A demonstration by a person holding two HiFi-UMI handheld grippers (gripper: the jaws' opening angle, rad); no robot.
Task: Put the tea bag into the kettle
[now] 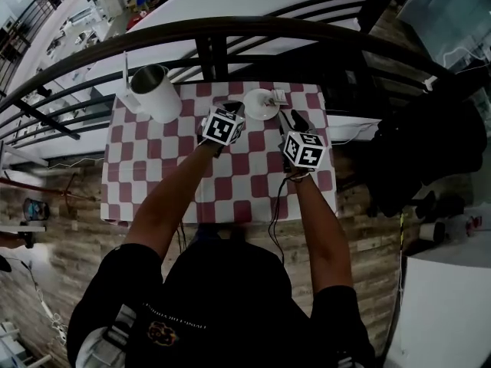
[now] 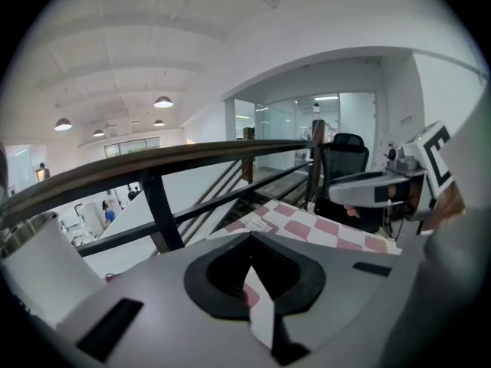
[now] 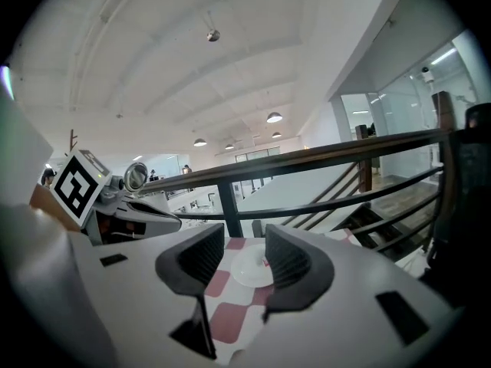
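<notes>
A white kettle [image 1: 154,92] with an open top stands at the far left of the checkered table [image 1: 153,182]. A white saucer [image 1: 260,104] sits at the far middle, and a small tea bag [image 1: 278,96] lies at its right edge. My left gripper [image 1: 236,109] hovers just left of the saucer, its jaws shut with nothing between them [image 2: 249,240]. Nearer the table's right side, my right gripper [image 1: 291,118] is open. The saucer [image 3: 252,269] shows between its jaws, further ahead.
A dark railing [image 1: 230,29] runs along the table's far edge, with a drop to a lower floor behind it. The kettle's side [image 2: 38,271] fills the left gripper view's left edge. A black chair [image 1: 414,152] stands right of the table.
</notes>
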